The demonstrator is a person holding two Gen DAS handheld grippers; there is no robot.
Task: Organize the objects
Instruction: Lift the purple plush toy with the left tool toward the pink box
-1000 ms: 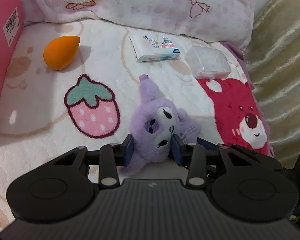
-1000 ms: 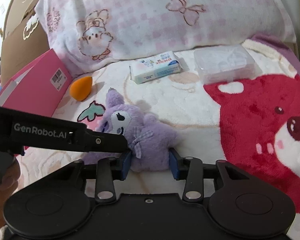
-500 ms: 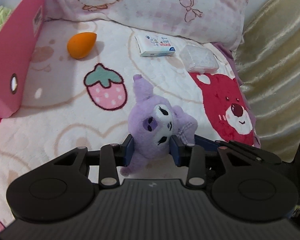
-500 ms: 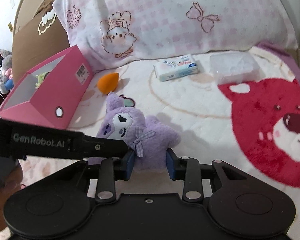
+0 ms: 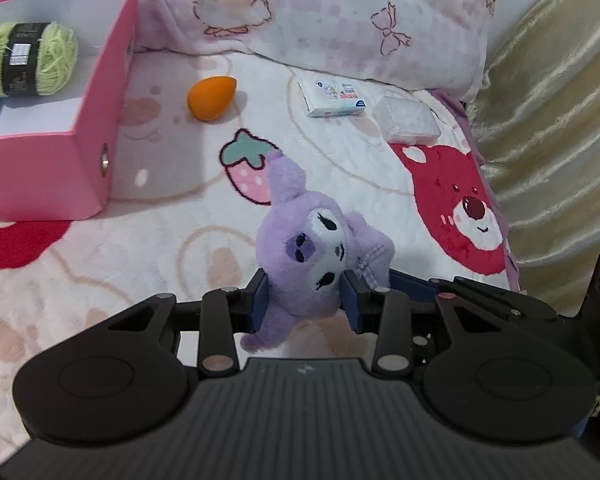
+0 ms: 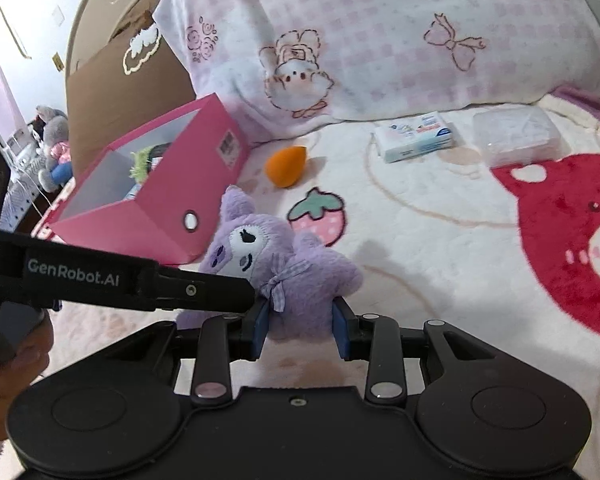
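A purple plush toy hangs above the blanket, held by both grippers. My left gripper is shut on its head. My right gripper is shut on its body. The left gripper's black arm crosses the right wrist view from the left. An open pink box stands to the left, holding a green yarn ball. The box also shows in the right wrist view.
On the blanket lie an orange sponge egg, a tissue pack and a clear plastic case. A pink-checked pillow lies behind them. A gold curtain runs along the right. A brown headboard stands behind the box.
Both grippers have lifted the plush toy higher above the blanket and carried it left toward the pink box, whose inside has come into view.
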